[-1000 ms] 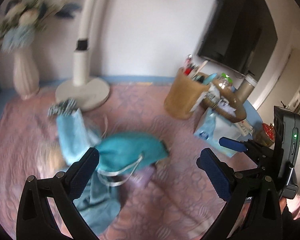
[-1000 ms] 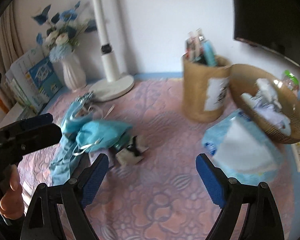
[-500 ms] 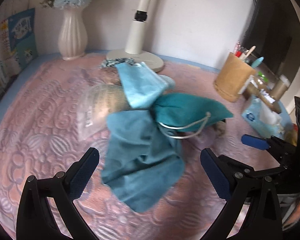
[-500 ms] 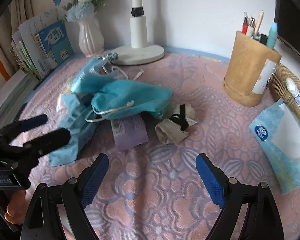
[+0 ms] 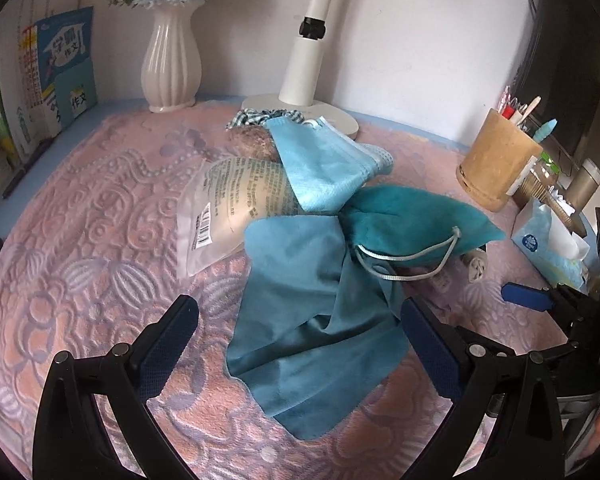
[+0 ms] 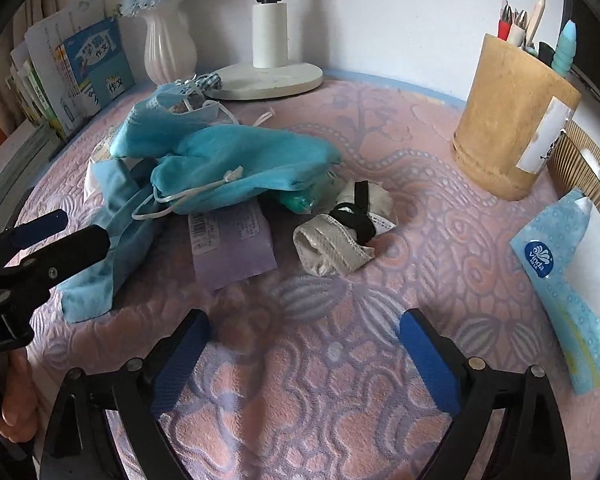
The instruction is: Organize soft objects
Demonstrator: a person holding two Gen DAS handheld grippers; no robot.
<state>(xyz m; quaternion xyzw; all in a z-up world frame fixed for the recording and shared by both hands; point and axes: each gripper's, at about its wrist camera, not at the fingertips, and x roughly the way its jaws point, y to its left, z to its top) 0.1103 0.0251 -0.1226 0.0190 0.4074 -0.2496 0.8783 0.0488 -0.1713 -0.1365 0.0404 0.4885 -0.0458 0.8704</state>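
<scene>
**Soft things heaped mid-counter, both jaws wide**

Hovered over the pink patterned counter (image 6: 340, 400): right gripper (image 6: 304, 354), jaws spread wide and just opened further, nothing between them. Likewise left gripper (image 5: 296, 332), jaws apart above the near end of the teal cloth (image 5: 320, 340), not pressing it. Beyond, toward the counter's middle: teal drawstring pouch (image 6: 240, 168) lying partly on the cloth and on a purple packet (image 6: 232, 244); beside these, a grey mask with black strap (image 6: 344, 228). Further back, a light-blue face mask (image 5: 320, 164) over a clear plastic packet (image 5: 228, 208). At the far edge: lamp base (image 6: 268, 78), white vase (image 5: 172, 68). Far right: wooden pen holder (image 6: 508, 120), tissue pack (image 6: 572, 280).
</scene>
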